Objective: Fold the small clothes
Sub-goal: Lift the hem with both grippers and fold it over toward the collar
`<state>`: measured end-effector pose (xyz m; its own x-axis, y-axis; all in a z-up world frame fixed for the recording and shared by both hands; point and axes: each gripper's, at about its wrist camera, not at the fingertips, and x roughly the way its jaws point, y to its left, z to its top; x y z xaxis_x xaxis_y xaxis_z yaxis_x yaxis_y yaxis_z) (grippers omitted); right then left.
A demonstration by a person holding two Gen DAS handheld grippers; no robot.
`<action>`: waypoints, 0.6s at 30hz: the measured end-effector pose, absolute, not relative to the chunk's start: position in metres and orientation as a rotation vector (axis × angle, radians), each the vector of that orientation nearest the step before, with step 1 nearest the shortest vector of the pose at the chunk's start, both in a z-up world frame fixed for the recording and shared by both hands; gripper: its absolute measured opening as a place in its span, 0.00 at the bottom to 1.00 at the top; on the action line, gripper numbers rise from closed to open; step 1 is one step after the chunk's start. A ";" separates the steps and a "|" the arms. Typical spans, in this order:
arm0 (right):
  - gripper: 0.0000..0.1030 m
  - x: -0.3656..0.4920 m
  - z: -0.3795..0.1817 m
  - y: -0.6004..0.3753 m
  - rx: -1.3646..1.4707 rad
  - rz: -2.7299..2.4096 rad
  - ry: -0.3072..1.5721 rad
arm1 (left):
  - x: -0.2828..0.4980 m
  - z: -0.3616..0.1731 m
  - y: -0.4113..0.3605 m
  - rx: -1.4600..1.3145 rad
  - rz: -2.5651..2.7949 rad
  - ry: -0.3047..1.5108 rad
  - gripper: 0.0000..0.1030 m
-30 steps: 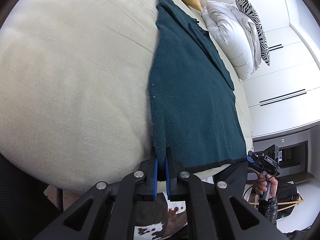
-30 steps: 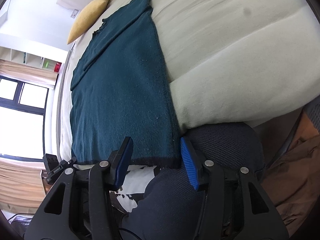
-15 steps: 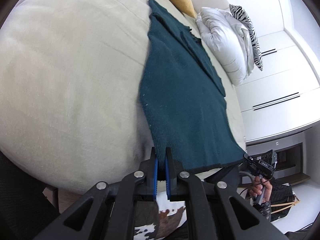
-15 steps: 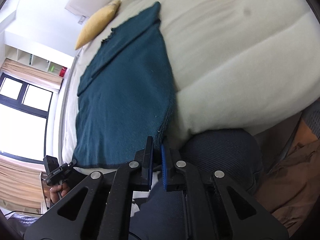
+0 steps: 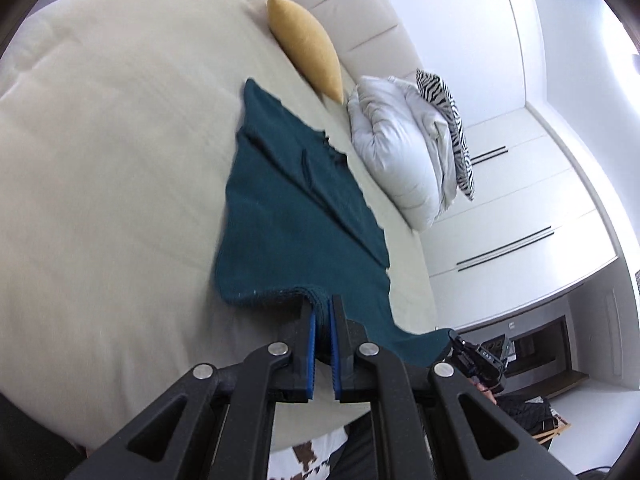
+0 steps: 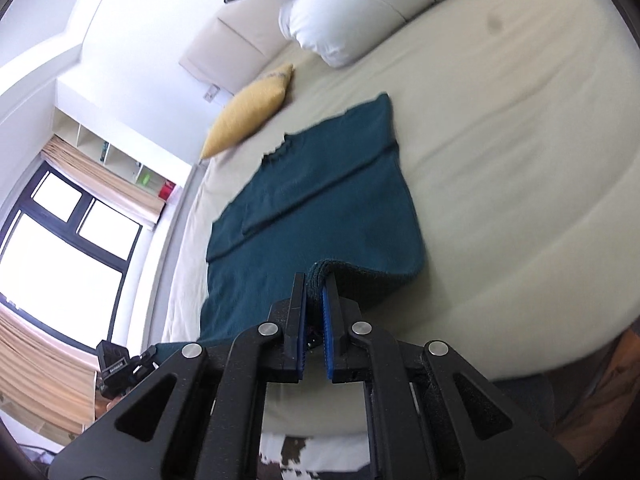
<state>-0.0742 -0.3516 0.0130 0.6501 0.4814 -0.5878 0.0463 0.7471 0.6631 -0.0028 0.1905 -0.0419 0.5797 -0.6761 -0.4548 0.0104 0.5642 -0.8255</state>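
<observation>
A dark teal knitted garment (image 5: 296,208) lies spread on a cream bed (image 5: 112,184), its sleeves folded across the body. My left gripper (image 5: 322,312) is shut on one corner of its bottom hem and holds it lifted above the bed. My right gripper (image 6: 316,284) is shut on the other hem corner of the garment (image 6: 320,200), also lifted, so the hem edge curls up and over the body. The right gripper shows at the lower right of the left wrist view (image 5: 480,360).
A yellow cushion (image 5: 308,48) and a white duvet (image 5: 400,152) with a zebra-striped pillow (image 5: 452,120) lie at the head of the bed. White wardrobes (image 5: 520,216) stand to the side. A window (image 6: 60,240) is on the other side. A cowhide rug (image 6: 288,452) is below.
The right gripper closed on the hem corner. Both grippers then lifted the hem and carried it forward over the bed, toward the neckline.
</observation>
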 end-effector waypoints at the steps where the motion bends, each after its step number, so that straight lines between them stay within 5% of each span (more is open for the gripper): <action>1: 0.05 -0.067 0.017 -0.350 0.692 0.269 0.827 | 0.002 -0.039 0.193 -0.894 -0.467 0.859 0.06; 18: 0.05 0.097 0.035 -0.344 0.581 0.143 0.747 | 0.129 -0.010 0.194 -0.872 -0.406 0.779 0.06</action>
